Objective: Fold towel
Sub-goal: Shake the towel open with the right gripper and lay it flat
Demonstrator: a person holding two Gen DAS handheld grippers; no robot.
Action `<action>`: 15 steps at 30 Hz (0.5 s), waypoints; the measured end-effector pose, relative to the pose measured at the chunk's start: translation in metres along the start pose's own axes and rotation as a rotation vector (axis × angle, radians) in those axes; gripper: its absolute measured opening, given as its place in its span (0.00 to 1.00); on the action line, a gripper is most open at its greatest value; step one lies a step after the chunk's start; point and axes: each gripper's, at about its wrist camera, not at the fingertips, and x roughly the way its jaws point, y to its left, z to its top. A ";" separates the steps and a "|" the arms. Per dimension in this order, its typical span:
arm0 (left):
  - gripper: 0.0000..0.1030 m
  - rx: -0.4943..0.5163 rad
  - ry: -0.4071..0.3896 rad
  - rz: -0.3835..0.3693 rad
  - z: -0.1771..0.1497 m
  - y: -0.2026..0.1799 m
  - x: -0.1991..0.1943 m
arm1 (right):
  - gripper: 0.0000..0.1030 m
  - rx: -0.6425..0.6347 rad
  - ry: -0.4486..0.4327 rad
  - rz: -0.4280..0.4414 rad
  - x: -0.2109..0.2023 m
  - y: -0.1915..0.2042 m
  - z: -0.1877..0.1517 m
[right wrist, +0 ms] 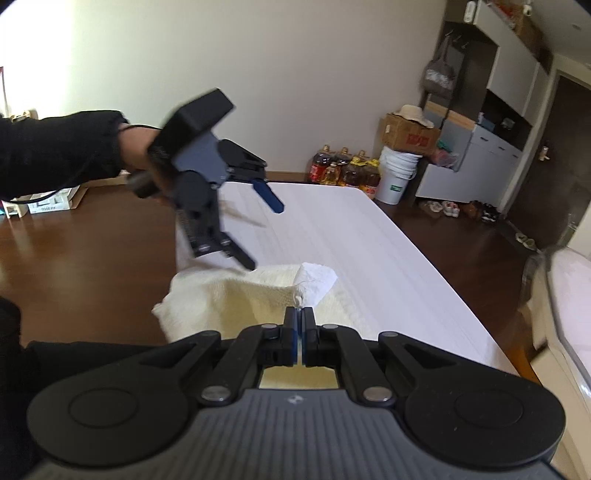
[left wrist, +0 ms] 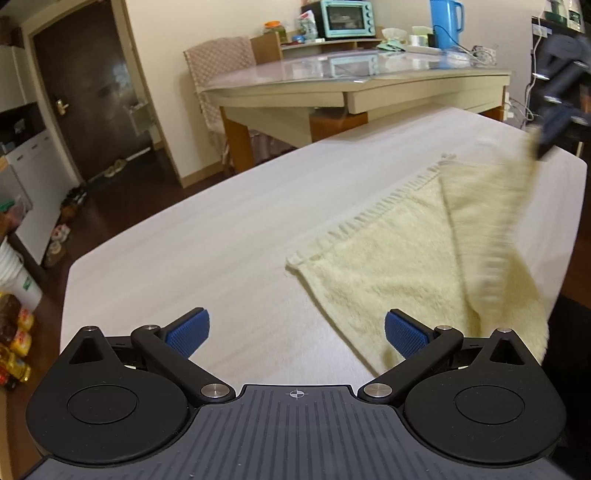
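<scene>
Pale yellow towel [left wrist: 402, 258] low and right in the left view, lying on the long white table [left wrist: 207, 236], one corner pulled up toward the upper right. Right gripper [right wrist: 299, 325] at the bottom middle of its own view, pinched tight on that towel corner, white hem poking up past the tips. Left gripper [left wrist: 297, 334] at the bottom of its view, spread wide with nothing between the blue pads [left wrist: 188, 334], hanging over bare table just beside the near edge of the towel; seen again at the middle left of the right view, held by a hand in a black sleeve [right wrist: 55, 147]. Might go wrong from here: only a little bit of cloth in the pinch, so could slip out with a fast pull. Rest of the towel not held down, so could slide along the smooth top or off the near edge, and the fold could end up crooked. Containers: white bucket [right wrist: 400, 173] on the floor at the upper right of the right view, too far to tell what is inside; brown box [right wrist: 410, 136] above it, with a hat on top; blue jug [left wrist: 445, 18] at the top right of the left view, inside hidden.
</scene>
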 end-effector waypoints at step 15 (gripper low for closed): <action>1.00 0.080 0.028 0.012 0.024 -0.011 0.038 | 0.02 0.015 0.162 -0.015 -0.063 0.058 -0.056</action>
